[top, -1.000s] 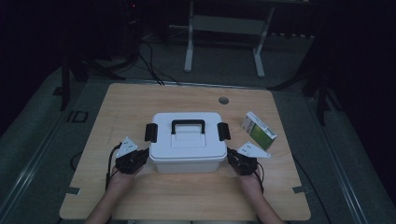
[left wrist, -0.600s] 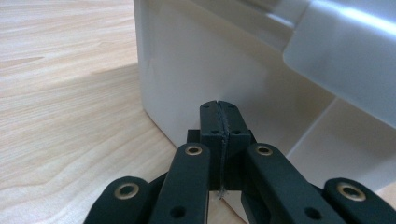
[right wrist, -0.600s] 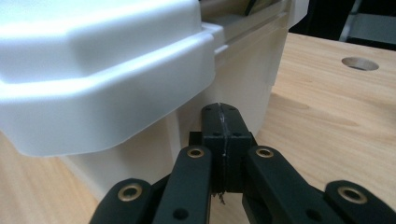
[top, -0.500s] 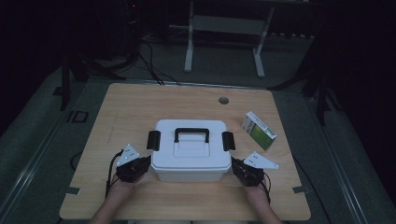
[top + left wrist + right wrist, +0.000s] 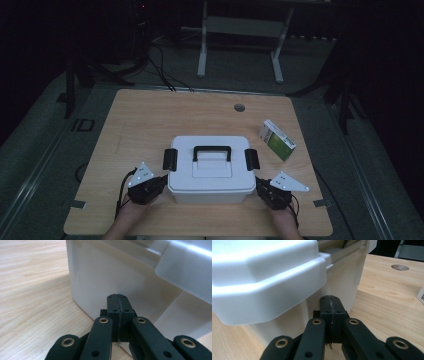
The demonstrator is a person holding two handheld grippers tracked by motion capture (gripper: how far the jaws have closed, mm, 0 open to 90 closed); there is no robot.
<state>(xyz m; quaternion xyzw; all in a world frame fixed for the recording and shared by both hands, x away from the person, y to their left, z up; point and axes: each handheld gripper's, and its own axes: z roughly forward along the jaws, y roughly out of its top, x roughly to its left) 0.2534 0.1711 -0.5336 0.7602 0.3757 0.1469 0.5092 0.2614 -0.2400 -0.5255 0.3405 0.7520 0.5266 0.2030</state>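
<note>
A white lidded box with a black handle and black side latches stands near the front of the wooden table. My left gripper is shut, its tips against the box's left wall low down. My right gripper is shut too, pressed to the box's right wall under the lid's rim. In both gripper views the black jaws meet with nothing between them: the left gripper and the right gripper.
A small green and white carton lies to the right of the box. A round cable hole sits at the table's back. Cables and a stand's legs occupy the dark floor beyond.
The box has slid toward the table's front edge, with both grippers moving back along with it at its sides.
</note>
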